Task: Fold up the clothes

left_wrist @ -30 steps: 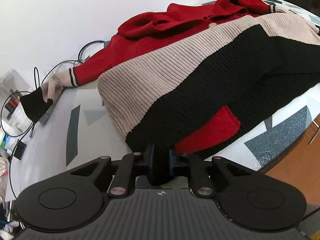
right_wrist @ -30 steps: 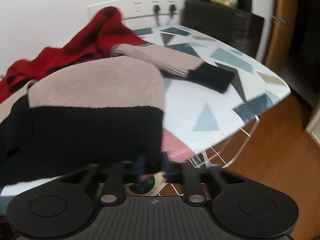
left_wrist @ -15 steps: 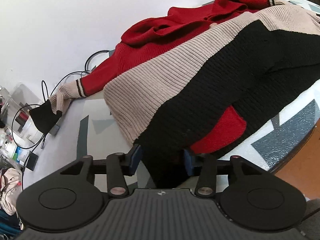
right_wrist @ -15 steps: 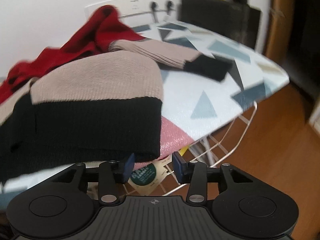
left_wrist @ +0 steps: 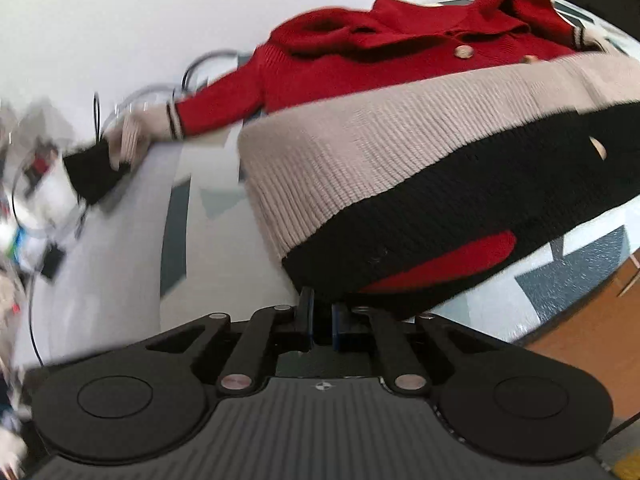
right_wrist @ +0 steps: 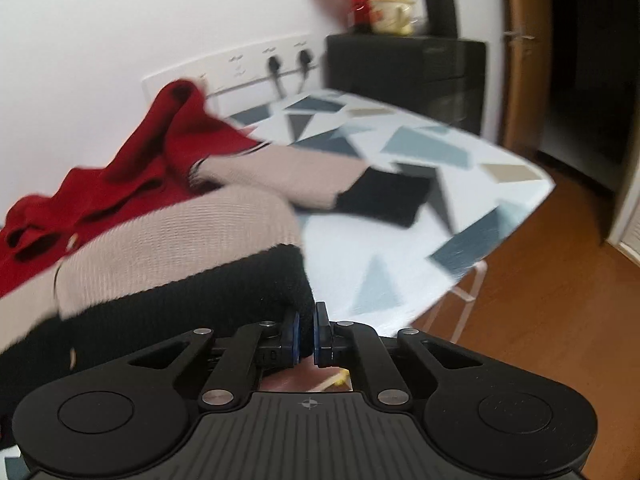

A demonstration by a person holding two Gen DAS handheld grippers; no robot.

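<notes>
A knit sweater in red, beige and black [left_wrist: 400, 148] lies across the patterned ironing board [left_wrist: 580, 276], its lower part folded up over the body. My left gripper [left_wrist: 321, 317] is shut on the black hem at the fold's near left corner. My right gripper [right_wrist: 305, 334] is shut on the black hem [right_wrist: 240, 292] at the fold's near right corner, holding it above the board [right_wrist: 420, 216]. One sleeve with a black cuff [right_wrist: 380, 196] lies out to the right on the board. The other sleeve [left_wrist: 132, 136] stretches to the left.
Cables and small items [left_wrist: 44, 216] sit at the board's left end. A wall socket strip with plugs [right_wrist: 280, 64] and a black cabinet [right_wrist: 404, 76] with a flower pot [right_wrist: 384, 4] stand behind the board. Wooden floor [right_wrist: 540, 300] lies to the right.
Both grippers were open half a second ago and have shut on the black hem. The hem is lifted and carried further over the sweater; both views are blurred by motion.
</notes>
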